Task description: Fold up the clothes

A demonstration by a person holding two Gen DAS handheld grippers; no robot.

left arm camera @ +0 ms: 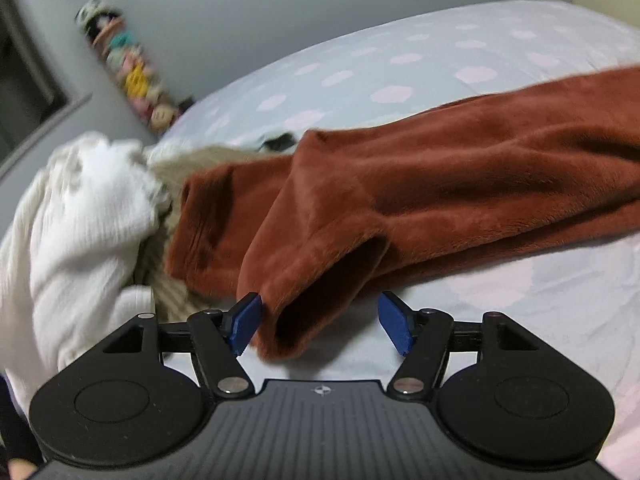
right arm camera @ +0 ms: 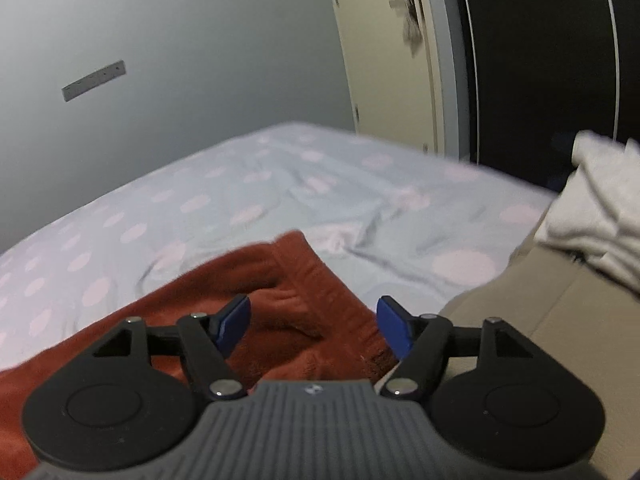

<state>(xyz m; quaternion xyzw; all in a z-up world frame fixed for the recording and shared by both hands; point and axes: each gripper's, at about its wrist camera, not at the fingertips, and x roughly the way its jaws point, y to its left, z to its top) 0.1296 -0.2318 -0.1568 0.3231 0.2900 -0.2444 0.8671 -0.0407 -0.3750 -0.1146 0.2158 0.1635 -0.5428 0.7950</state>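
Rust-red fleece trousers (left arm camera: 420, 184) lie across the bed. In the left wrist view both leg ends point toward me, and the open cuff (left arm camera: 320, 300) of the nearer leg lies between the open jaws of my left gripper (left arm camera: 320, 322), not clamped. In the right wrist view my right gripper (right arm camera: 314, 326) is open over the trousers' waistband end (right arm camera: 304, 280), its blue pads (right arm camera: 394, 330) either side of the fabric, not closed on it.
The bed sheet (left arm camera: 440, 60) is pale blue with pink dots. A heap of white clothes (left arm camera: 80, 220) and a beige knit (left arm camera: 168, 176) lies left of the trousers. Beige fabric (right arm camera: 540, 340) and white cloth (right arm camera: 600, 208) lie right of the waistband. Plush toys (left arm camera: 124, 64) line the wall.
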